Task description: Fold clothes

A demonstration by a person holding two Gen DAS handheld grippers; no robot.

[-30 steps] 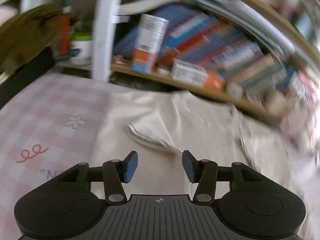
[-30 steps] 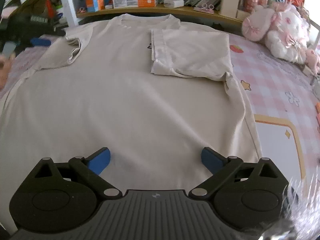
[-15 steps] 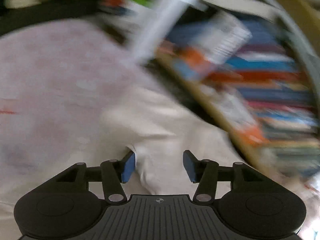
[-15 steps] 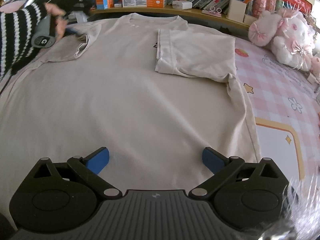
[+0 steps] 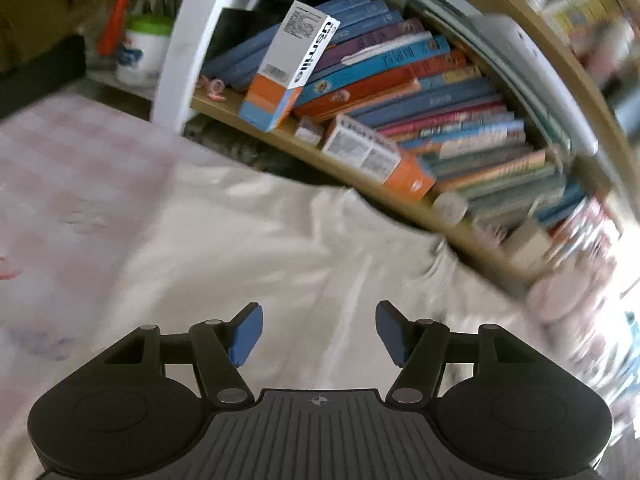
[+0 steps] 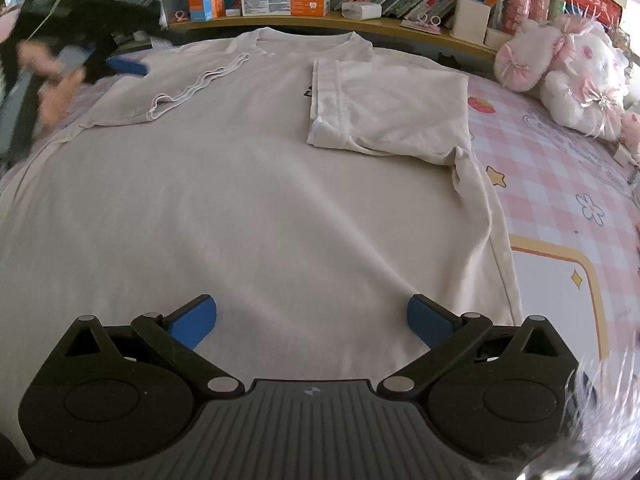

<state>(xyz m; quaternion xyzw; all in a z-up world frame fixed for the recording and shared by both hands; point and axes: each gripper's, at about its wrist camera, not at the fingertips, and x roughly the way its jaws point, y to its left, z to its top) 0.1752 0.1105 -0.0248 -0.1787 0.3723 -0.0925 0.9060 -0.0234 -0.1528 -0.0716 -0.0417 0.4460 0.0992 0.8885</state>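
Folding the shirt (image 6: pixel 260 208) sleeves: left tool (image 5: pixel 316 330) is opening, empty, right tool (image 6: pixel 312 320) wide open; next, grab the left sleeve (image 6: pixel 160 96)

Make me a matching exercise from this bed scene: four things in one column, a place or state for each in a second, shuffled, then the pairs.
Things
1. T-shirt
2. Right-hand sleeve
3. Plush toys
4. Orange and white box

Places or states
A. lying flat on the bookshelf
B. spread across the bed
C. folded in over the chest
D. on the pink checked bedding at the far right

Pairs: 1-B, 2-C, 3-D, 4-A
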